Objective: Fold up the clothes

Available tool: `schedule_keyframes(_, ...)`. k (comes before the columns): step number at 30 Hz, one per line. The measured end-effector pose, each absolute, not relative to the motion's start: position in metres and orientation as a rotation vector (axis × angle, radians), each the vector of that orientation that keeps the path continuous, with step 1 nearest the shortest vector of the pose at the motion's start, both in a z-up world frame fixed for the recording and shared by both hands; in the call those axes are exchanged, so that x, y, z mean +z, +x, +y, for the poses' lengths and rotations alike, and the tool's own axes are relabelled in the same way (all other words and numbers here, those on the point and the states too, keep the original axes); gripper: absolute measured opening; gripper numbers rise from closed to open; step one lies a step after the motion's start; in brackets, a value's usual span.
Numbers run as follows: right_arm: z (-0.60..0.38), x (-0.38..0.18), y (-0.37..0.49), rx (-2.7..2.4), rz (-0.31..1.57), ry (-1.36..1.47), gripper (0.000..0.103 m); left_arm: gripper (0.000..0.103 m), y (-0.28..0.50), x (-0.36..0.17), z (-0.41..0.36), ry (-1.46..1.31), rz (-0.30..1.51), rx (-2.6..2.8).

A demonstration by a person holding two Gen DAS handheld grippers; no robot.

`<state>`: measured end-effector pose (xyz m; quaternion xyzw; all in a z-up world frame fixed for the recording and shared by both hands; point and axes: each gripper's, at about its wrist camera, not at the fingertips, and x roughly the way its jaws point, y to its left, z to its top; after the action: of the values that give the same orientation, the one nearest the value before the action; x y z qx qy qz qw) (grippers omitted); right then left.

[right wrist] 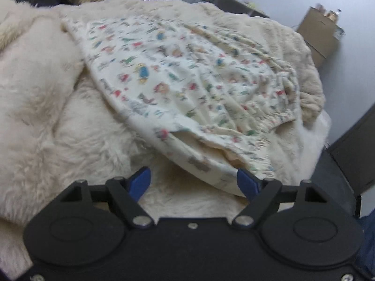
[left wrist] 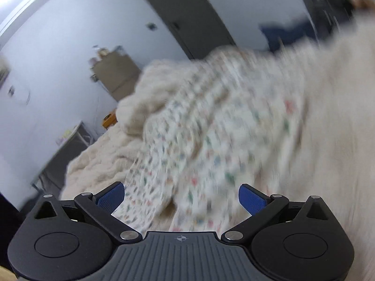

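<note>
Left hand-held gripper (left wrist: 181,197): blue-padded fingers (left wrist: 252,199) spread wide, nothing between them. The printed garment (left wrist: 206,140), cream cloth with small coloured figures, lies directly ahead of it and runs away from the fingers toward the far end of the fluffy cream blanket (left wrist: 100,159). The left wrist view is motion-blurred, so whether the nearest cloth edge touches the pads cannot be told.

Right hand-held gripper (right wrist: 194,183): fingers (right wrist: 140,182) likewise spread apart, empty. The printed garment (right wrist: 187,82) lies spread out just ahead, on the fluffy cream blanket (right wrist: 77,140). Its near edge, a doubled fold with an open pocket of cloth, sits just in front of the right-side finger; contact cannot be confirmed. A gathered, elastic-looking band of the garment curves to the far right of this gripper. A raised roll of blanket lies to the left of the gripper, beside the garment's left edge.

Background: a cardboard box (right wrist: 321,37) stands far ahead and to the right of the right gripper, against a pale wall; the same box (left wrist: 114,75) appears ahead-left of the left gripper.
</note>
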<state>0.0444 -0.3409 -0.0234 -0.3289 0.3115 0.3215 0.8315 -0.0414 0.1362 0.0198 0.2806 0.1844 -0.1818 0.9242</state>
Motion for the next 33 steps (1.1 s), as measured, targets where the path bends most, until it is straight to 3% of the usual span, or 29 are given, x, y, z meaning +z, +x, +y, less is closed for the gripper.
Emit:
schedule_keyframes(7, -0.332, -0.029, 0.045, 0.669, 0.639, -0.717, 0.080, 0.103, -0.037, 0.020, 0.098, 0.393, 0.226, -0.551)
schedule_keyframes(9, -0.332, -0.028, 0.046, 0.666, 0.641, -0.712, 0.081, 0.103, -0.032, 0.016, 0.100, 0.245, 0.236, -0.721)
schedule_keyframes(12, -0.332, -0.027, 0.045, 0.662, 0.637, -0.716, 0.081, 0.102, -0.021, 0.002, 0.110, 0.126, 0.391, -0.888)
schedule_keyframes(14, -0.333, -0.027, 0.044, 0.658, 0.630, -0.720, 0.081, 0.092, -0.022, -0.007, 0.115, 0.197, 0.501, -0.845)
schedule_keyframes(18, -0.336, -0.026, 0.041, 0.661, 0.614, -0.718, 0.081, 0.093, -0.036, -0.018, 0.141, 0.337, 0.647, -0.778)
schedule_keyframes(19, -0.338, -0.025, 0.040, 0.664, 0.608, -0.714, 0.082, 0.101, -0.039, -0.018, 0.145, 0.347, 0.637, -0.754)
schedule_keyframes(20, -0.339, -0.025, 0.039, 0.664, 0.606, -0.713, 0.082, 0.103, -0.041, -0.020, 0.147, 0.361, 0.619, -0.722)
schedule_keyframes(33, -0.343, -0.041, 0.042, 0.599, 0.594, -0.825, 0.082, 0.103, -0.039, -0.045, 0.065, 0.918, 0.505, -0.595)
